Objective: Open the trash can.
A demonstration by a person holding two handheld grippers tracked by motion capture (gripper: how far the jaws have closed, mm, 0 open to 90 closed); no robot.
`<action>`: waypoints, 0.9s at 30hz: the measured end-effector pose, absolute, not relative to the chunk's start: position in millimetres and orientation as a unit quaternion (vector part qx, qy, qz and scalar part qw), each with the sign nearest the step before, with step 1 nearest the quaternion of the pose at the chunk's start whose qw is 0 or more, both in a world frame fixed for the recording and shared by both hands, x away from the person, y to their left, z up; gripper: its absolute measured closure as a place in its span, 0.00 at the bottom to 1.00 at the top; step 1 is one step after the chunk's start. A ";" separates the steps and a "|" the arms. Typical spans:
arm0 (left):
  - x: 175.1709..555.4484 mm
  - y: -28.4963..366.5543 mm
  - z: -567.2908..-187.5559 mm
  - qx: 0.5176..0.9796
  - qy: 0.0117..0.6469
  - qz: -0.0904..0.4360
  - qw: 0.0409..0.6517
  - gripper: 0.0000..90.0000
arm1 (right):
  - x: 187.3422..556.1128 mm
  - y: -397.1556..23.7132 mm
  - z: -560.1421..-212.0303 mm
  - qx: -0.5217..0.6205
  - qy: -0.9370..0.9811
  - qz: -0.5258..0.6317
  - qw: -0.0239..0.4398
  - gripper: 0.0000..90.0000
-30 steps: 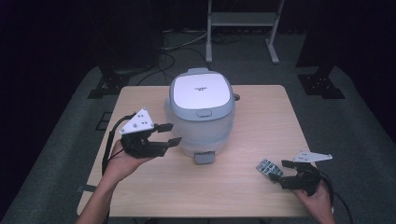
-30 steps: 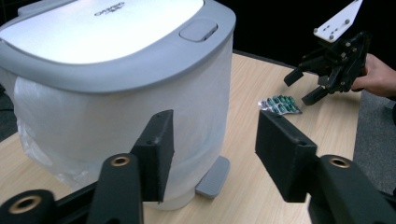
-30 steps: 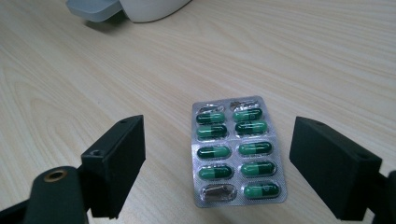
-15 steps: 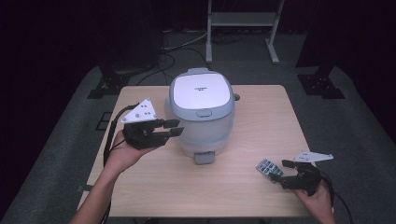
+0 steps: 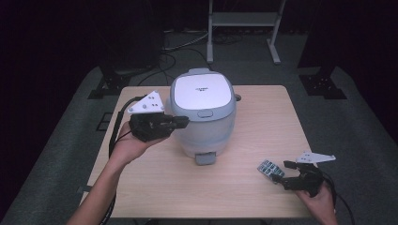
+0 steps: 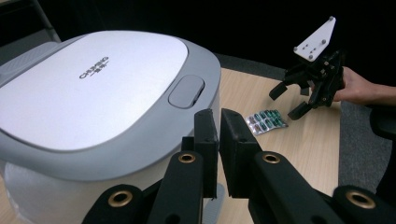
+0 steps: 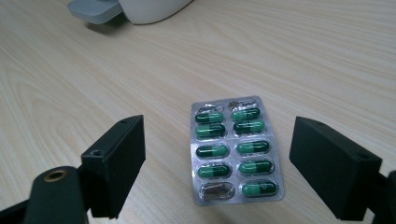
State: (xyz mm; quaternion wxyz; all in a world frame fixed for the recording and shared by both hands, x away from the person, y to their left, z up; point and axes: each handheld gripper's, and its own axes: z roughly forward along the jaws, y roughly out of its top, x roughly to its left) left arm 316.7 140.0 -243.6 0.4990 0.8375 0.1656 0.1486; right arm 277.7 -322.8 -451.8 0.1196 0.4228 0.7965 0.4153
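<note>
Two hand-held grippers work over the pale wooden desk (image 5: 263,117). The left hand-held gripper (image 5: 180,122) is raised beside the white and grey rice cooker with a closed lid (image 5: 202,112), its jaws drawn nearly together with only a thin gap and nothing between them, tips close to the cooker's lid edge. The right hand-held gripper (image 5: 287,174) sits low near the desk's front right corner, jaws spread wide, just beside the silver blister pack of green capsules (image 7: 235,150), which lies flat on the desk between the jaws, untouched; three pockets look empty.
</note>
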 end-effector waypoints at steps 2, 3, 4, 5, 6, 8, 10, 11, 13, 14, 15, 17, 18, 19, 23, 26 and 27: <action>317.9 138.1 -242.3 0.837 0.165 0.148 0.500 0.96 | 277.7 -323.3 -451.6 0.422 0.796 0.416 0.120 0.19; 318.8 137.4 -241.3 0.838 0.164 0.147 0.499 0.96 | 277.7 -323.4 -451.6 0.422 0.796 0.416 0.120 0.19; 319.8 136.5 -240.6 0.838 0.165 0.147 0.499 0.96 | 277.5 -323.5 -451.4 0.423 0.796 0.417 0.120 0.19; 321.4 135.4 -240.0 0.838 0.164 0.144 0.500 0.96 | 277.5 -323.7 -451.4 0.423 0.795 0.417 0.120 0.19; 322.2 134.8 -239.6 0.839 0.163 0.143 0.499 0.96 | 277.3 -323.9 -451.4 0.422 0.796 0.417 0.120 0.19; 324.4 132.3 -238.9 0.840 0.162 0.141 0.497 0.96 | 277.0 -324.2 -451.4 0.422 0.795 0.418 0.121 0.19; 326.0 130.4 -238.4 0.840 0.163 0.139 0.498 0.96 | 276.7 -324.7 -451.1 0.423 0.795 0.418 0.121 0.19; 327.2 129.3 -237.8 0.841 0.162 0.138 0.497 0.96 | 276.7 -324.9 -451.1 0.423 0.794 0.418 0.121 0.19; 328.6 127.7 -237.1 0.842 0.161 0.137 0.497 0.96 | 276.7 -325.2 -451.1 0.423 0.794 0.419 0.121 0.19; 329.5 126.4 -236.6 0.842 0.160 0.136 0.497 0.96 | 276.7 -325.2 -451.1 0.423 0.794 0.419 0.121 0.19; 330.1 125.7 -236.3 0.843 0.160 0.135 0.496 0.96 | 276.7 -325.1 -451.1 0.422 0.795 0.419 0.121 0.19; 331.7 124.3 -235.6 0.843 0.159 0.134 0.496 0.96 | 276.6 -325.0 -451.0 0.422 0.794 0.420 0.121 0.19; 332.5 123.7 -235.3 0.844 0.159 0.134 0.494 0.96 | 276.5 -325.0 -450.9 0.423 0.794 0.420 0.121 0.19; 333.3 123.0 -235.2 0.844 0.160 0.134 0.493 0.97 | 276.5 -325.1 -450.8 0.422 0.794 0.420 0.121 0.19; 337.3 120.8 -235.5 0.847 0.159 0.132 0.490 0.97 | 276.5 -325.4 -450.9 0.423 0.794 0.421 0.120 0.19; 340.0 117.9 -236.7 0.848 0.161 0.130 0.487 0.98 | 276.4 -325.3 -450.9 0.422 0.794 0.421 0.121 0.19; 341.1 117.2 -236.9 0.849 0.161 0.130 0.487 0.98 | 276.4 -325.3 -450.8 0.422 0.794 0.421 0.121 0.19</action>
